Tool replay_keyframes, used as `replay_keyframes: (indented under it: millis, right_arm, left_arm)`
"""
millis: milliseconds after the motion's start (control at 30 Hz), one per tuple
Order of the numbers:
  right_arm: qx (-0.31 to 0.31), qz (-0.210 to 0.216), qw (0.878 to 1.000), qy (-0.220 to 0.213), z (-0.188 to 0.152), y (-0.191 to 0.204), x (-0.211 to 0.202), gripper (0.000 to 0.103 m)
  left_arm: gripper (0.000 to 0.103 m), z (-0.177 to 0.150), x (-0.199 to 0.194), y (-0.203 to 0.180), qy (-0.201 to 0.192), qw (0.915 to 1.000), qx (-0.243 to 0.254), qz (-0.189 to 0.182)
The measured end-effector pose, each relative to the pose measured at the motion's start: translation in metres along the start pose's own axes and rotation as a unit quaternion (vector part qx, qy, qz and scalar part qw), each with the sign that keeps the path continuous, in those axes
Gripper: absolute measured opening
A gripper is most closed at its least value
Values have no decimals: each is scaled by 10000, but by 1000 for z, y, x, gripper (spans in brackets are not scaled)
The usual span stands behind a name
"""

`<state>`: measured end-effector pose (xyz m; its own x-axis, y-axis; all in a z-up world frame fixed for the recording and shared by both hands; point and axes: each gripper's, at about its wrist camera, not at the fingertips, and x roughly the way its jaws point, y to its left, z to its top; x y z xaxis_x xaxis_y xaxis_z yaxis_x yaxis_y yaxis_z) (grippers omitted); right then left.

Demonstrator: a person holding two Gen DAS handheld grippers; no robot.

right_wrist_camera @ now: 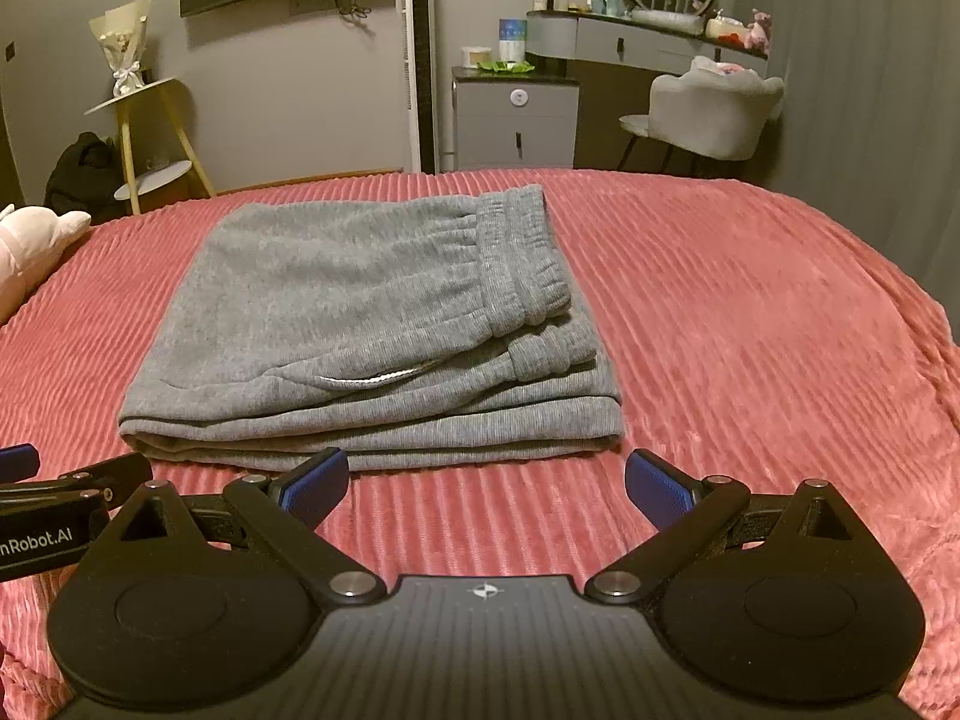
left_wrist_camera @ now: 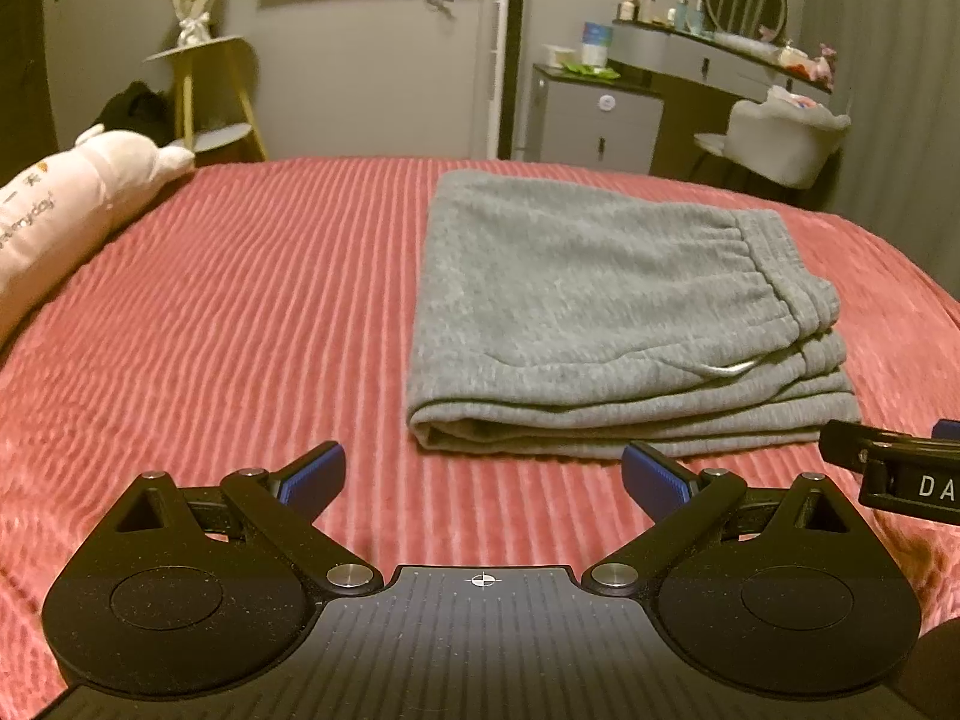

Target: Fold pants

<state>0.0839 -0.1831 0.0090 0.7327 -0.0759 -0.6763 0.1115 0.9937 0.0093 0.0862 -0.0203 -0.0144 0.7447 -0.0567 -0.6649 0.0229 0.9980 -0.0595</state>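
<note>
Already folded into a thick rectangular stack, the grey pants (left_wrist_camera: 606,312) lie flat on the red ribbed bedspread (left_wrist_camera: 240,312), waistband and a pale drawstring loop showing on top. In the left wrist view the stack sits at about 1 o'clock from the left gripper (left_wrist_camera: 483,474), whose blue-padded fingers (left_wrist_camera: 315,474) are spread wide and grasp nothing; the right gripper's black body pokes in at 3 o'clock. In the right wrist view the pants (right_wrist_camera: 366,324) lie at about 11 o'clock, just beyond the right gripper (right_wrist_camera: 487,480), its fingers (right_wrist_camera: 654,492) likewise released and apart from the cloth. A pink plush toy (left_wrist_camera: 66,204) rests on the bed at 10 o'clock.
</note>
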Motion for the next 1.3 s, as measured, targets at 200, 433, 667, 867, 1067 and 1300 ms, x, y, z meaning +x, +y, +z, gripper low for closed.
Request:
replay_keyframes:
  millis: [200, 433, 667, 867, 1067, 1300]
  right_arm:
    - [22, -1, 10000, 16, 0, 0, 1, 99]
    - [18, -3, 10000, 14, 0, -1, 1, 99]
    - [22, -9, 10000, 14, 0, -1, 1, 99]
    - [6, -27, 10000, 17, -1, -1, 0, 99]
    - [19, -48, 10000, 34, -2, 0, 0, 99]
    - [-16, -78, 10000, 38, -1, 2, 1, 99]
  left_arm:
    - [101, 0, 0, 1, -18, 10000, -29, -12]
    - [101, 0, -1, 1, -21, 10000, -40, -14]
    - [101, 1, -2, 4, -11, 9999, -114, -54]
    - [101, 1, -1, 4, 3, 10000, -67, -44]
    - [101, 0, 0, 4, -9, 10000, -83, -50]
    - [101, 0, 1, 5, -13, 10000, -57, -73]
